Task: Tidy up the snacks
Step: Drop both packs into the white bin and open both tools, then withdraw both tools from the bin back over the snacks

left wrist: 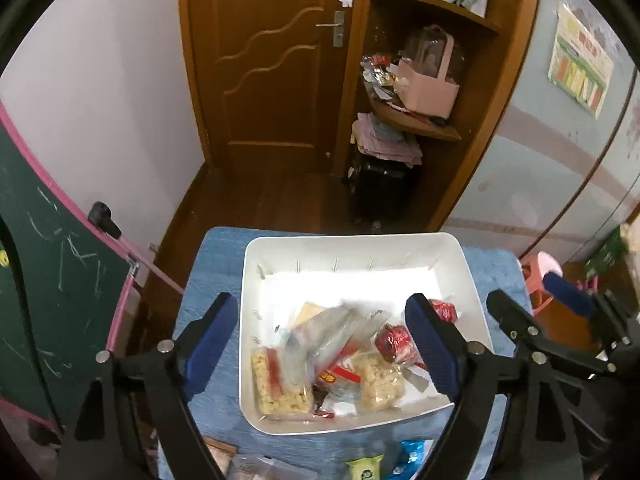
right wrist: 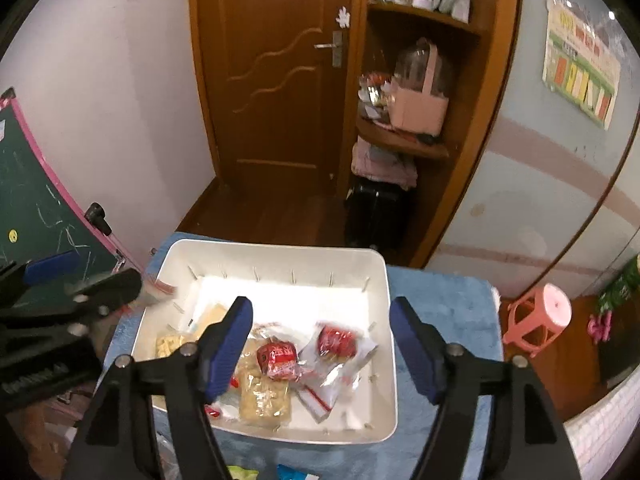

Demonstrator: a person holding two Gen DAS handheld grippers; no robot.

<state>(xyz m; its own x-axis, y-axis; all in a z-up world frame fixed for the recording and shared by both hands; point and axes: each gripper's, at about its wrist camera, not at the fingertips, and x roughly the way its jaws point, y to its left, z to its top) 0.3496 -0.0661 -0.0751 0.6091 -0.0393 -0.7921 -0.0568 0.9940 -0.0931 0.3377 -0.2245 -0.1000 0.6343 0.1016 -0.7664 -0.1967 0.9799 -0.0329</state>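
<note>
Right gripper (right wrist: pixel 322 340) held above white bin (right wrist: pixel 390 320), jaws spread wide, nothing between pads. Below and ahead of fingers: red-wrapped snacks (right wrist: pixel 280 358), clear packs of pale puffed pieces (right wrist: pixel 264 396). Left gripper (right wrist: pixel 80 284) seen to left, over bin's edge; its state not made out. Blue cloth (right wrist: pixel 444 312) spread under bin. Pink stool (right wrist: pixel 538 314) to right.

A blue-covered table (left wrist: pixel 212 264) carries a white bin (left wrist: pixel 472 280) and loose snack packets (left wrist: pixel 364 466).
</note>
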